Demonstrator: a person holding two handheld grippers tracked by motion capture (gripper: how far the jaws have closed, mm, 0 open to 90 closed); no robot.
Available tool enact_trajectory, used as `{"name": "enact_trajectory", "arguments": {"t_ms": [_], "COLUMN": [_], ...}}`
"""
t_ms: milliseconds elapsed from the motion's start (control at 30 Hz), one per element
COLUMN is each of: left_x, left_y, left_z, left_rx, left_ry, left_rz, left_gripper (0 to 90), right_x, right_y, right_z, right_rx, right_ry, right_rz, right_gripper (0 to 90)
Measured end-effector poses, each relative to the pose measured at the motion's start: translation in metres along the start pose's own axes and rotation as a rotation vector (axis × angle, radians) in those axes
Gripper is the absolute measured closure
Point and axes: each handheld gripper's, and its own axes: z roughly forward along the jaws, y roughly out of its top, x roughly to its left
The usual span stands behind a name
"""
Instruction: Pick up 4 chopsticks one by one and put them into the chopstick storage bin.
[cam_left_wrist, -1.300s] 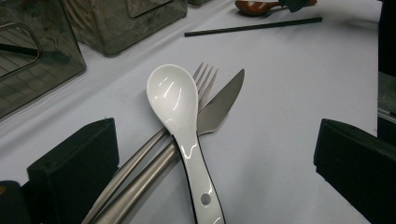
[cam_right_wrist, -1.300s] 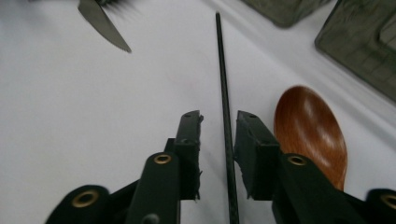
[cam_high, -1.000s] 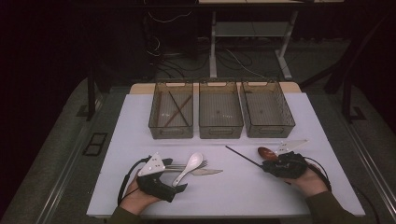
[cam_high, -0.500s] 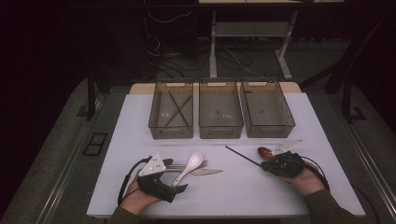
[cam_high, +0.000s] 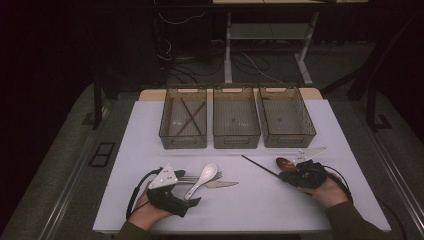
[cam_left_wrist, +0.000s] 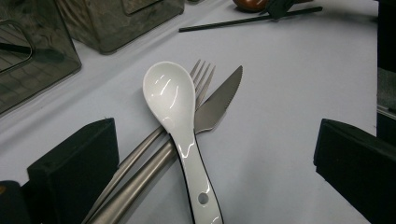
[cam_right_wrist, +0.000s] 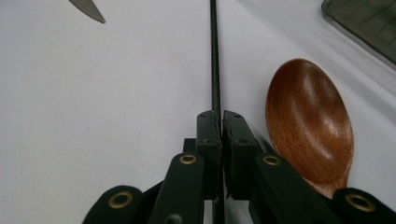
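My right gripper has slid in and now pinches the black chopstick, wooden spoon just beside; ready to lift. Left gripper stays spread around the white spoon.

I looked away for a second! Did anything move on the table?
Hardly anything. The right gripper stays shut on the black chopstick beside the wooden spoon. The left gripper stays open around the white spoon, fork and knife.

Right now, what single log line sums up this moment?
left hand-held gripper: open, around white spoon | right hand-held gripper: shut on black chopstick | wooden spoon: on table
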Motion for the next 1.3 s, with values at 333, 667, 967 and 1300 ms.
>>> {"name": "enact_trajectory", "arguments": {"t_ms": [333,667,967,1300], "left_x": [0.0,0.0,0.0,0.0], "left_y": [0.0,0.0,0.0,0.0], "left_z": [0.0,0.0,0.0,0.001], "left_rx": [0.002,0.001,0.0,0.002], "left_ry": [0.0,0.0,0.001,0.0], "left_rz": [0.001,0.0,-0.001,-0.002], "left_gripper": [0.0,0.0,0.0,0.0], "right_x": [-0.001,-0.002,0.001,0.004], "right_y": [0.001,0.004,0.011,0.027], "right_z": [-0.009,-0.024,-0.035,-0.044], "right_rx": [-0.035,-0.094,-0.151,-0.224], "right_ry": [0.022,0.035,0.05,0.084], "right_rz": [0.003,0.007,0.0,-0.01], "right_gripper": [85.3,85.3,85.2,85.2]}}
